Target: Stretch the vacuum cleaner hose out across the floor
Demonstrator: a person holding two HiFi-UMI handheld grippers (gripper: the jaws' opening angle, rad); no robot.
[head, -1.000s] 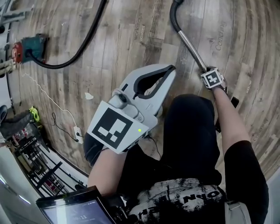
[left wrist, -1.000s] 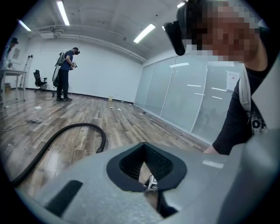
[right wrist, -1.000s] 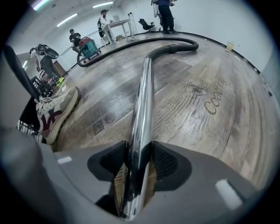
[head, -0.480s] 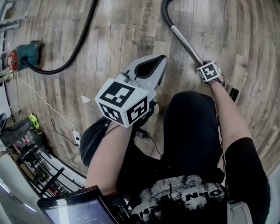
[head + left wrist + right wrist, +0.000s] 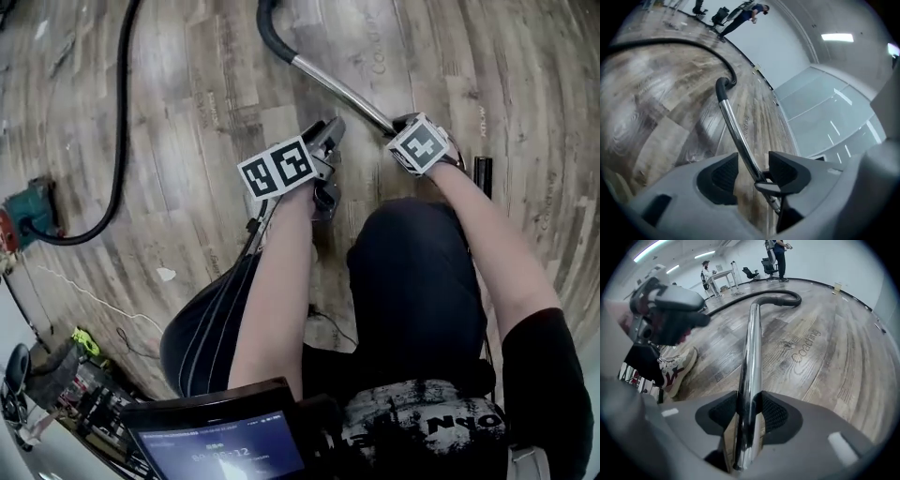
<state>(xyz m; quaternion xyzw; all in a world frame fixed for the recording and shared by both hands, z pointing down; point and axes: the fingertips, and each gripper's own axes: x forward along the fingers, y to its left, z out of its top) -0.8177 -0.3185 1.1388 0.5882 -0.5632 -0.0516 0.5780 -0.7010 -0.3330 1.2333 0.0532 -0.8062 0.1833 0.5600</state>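
Note:
The vacuum's chrome tube [image 5: 342, 92] lies slanted over the wood floor and joins the black hose [image 5: 267, 28] at its far end. My right gripper [image 5: 394, 124] is shut on the tube's near end. In the right gripper view its pads [image 5: 774, 414] press the tube [image 5: 751, 357] from both sides, and its jaws have just been closing. My left gripper [image 5: 328, 131] is low beside it, its jaws just opened wide. In the left gripper view the tube [image 5: 736, 131] runs between the open pads [image 5: 724, 174], nearer the right one, ungripped.
The hose loops left [image 5: 120, 103] to the teal and red vacuum body [image 5: 23, 214]. A white cable [image 5: 94, 295] trails on the floor nearby. My shoe [image 5: 677, 369] stands left of the tube. People, chairs and a table [image 5: 717, 275] are far off by the wall.
My left gripper dropped from close under the head camera to the floor beside the tube, rolling as it went, and its jaws opened. My right gripper stays clamped on the tube's near end.

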